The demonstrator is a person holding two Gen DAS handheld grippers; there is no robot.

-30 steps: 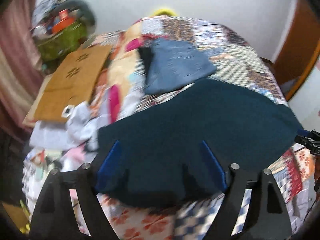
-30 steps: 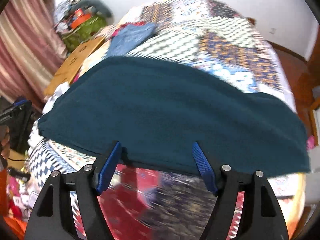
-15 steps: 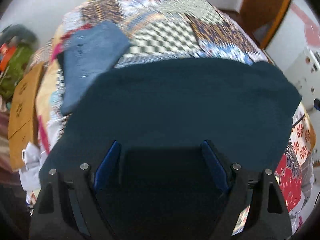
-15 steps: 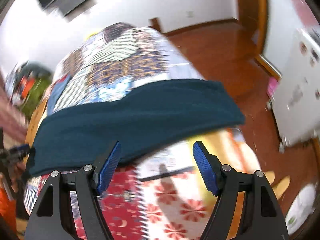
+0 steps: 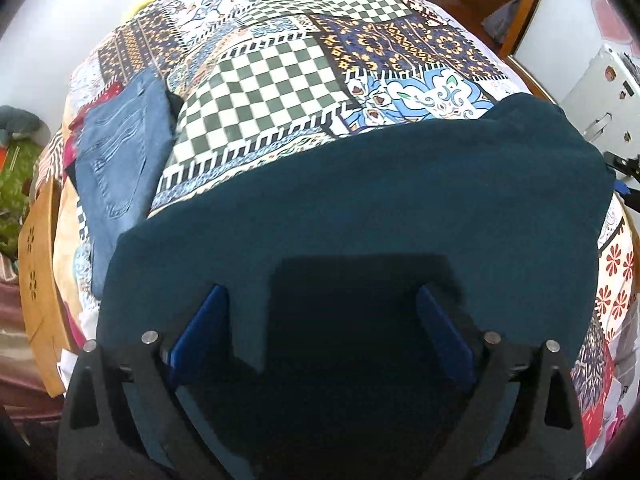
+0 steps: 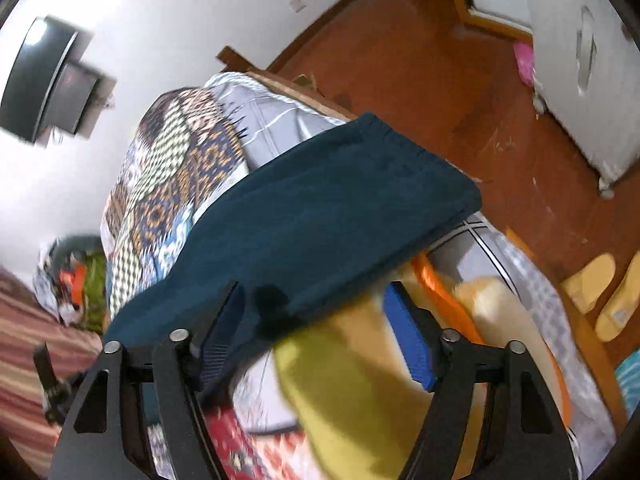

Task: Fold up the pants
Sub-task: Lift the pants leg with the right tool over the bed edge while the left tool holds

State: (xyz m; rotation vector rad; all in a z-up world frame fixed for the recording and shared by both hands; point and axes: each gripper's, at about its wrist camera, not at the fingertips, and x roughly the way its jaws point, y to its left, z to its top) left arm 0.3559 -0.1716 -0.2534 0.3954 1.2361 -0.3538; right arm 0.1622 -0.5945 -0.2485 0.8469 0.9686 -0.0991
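Bedroom: patchwork quilt (image 5: 280, 76) covers the bed, red-brown wood floor (image 6: 420, 64) beyond it, white wall with a dark TV (image 6: 44, 80).

Teal pants (image 5: 380, 208) lie spread flat across the near part of the quilt, long axis running left-right. Folded blue jeans (image 5: 116, 152) sit on the quilt just left of and behind the pants, edge tucked under or touching; cannot tell which. Yellow-green cloth (image 6: 360, 400) lies just off the pants' near edge in the right wrist view, blurred.

Left gripper (image 5: 322, 330): jaws wide apart, hovering directly over the near-left area of the pants, its shadow on the fabric. Nothing held; contact with the cloth not resolvable.

Right gripper (image 6: 316, 330): jaws wide apart, at the pants' near edge. Left finger overlaps the dark fabric, right finger sits over the yellow-green cloth. Nothing clamped.

Delta vs 0.5 s ago: left view has closed in on the pants, which fill more of the frame; right view has rolled and swung toward the floor side, with the pants' far end now near frame centre. Both grippers as wide open as before.
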